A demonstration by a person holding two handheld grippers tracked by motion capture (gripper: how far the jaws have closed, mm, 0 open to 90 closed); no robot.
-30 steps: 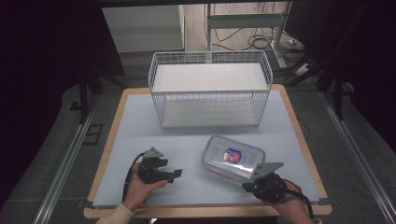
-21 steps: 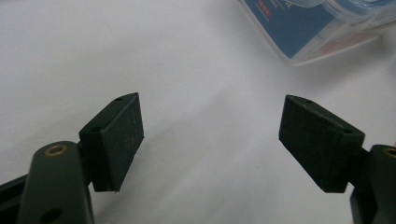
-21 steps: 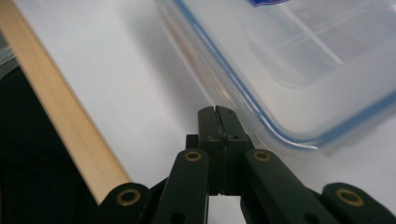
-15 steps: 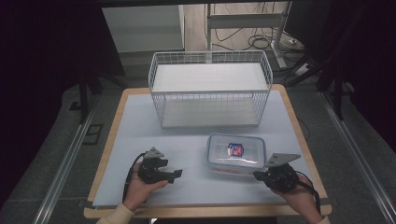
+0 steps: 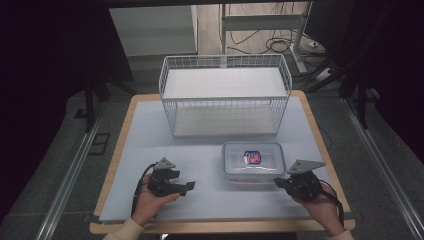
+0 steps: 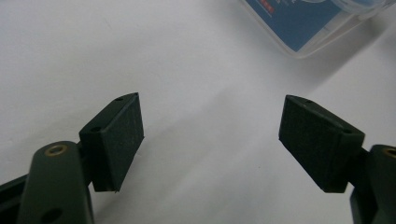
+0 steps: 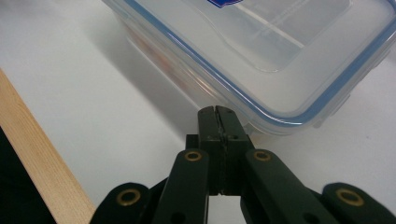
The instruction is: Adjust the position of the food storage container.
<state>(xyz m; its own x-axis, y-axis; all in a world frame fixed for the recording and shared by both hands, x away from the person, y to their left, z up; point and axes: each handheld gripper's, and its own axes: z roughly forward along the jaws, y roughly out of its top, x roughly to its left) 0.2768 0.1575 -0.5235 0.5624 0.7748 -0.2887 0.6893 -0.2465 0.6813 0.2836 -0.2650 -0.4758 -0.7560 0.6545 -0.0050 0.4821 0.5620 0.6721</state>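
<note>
White wire basket [image 5: 224, 95] stands at the far middle of the bench [image 5: 150, 140], apart from the clear lidded container [image 5: 253, 161] just in front of it. Container: rectangular, blue seal around the lid, red-and-blue label on top, lying flat right of centre. Right gripper [image 5: 281, 182] jaws pressed together, tips at the container's near corner. Left gripper [image 5: 189, 186] jaws wide apart, over bare bench.

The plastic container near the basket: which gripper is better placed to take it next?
Probably the right gripper: its shut jaws sit right at the corner of the container, though it must open first. The left gripper is open but farther away.
</note>
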